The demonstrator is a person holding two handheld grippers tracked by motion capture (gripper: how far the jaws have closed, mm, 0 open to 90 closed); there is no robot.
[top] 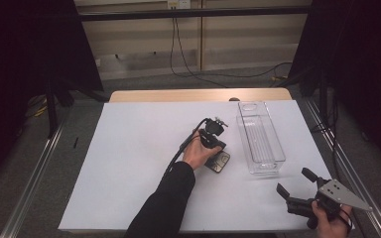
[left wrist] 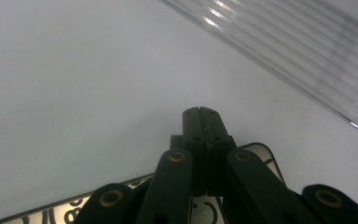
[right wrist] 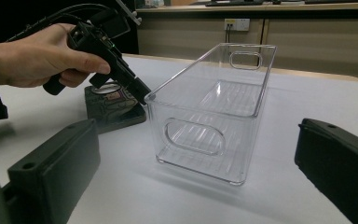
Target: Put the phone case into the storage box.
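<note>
Left gripper [top: 217, 148] has its fingers closed together with nothing between them, tips poised over the flat dark tin [top: 218, 162]. The tin lies on the table [top: 129, 148] just beside the near end of the clear plastic bin [top: 259, 139], on the bin's left. Right gripper [top: 294, 183] waits near the bin's near end, on the table's near right edge, fingers spread wide and empty.

To grasp the tin, open the left fingers first, straddle its narrow sides, and close squarely. Keep the approach low and clear of the bin wall; the tin's flat profile probably leaves little edge to grip.
</note>
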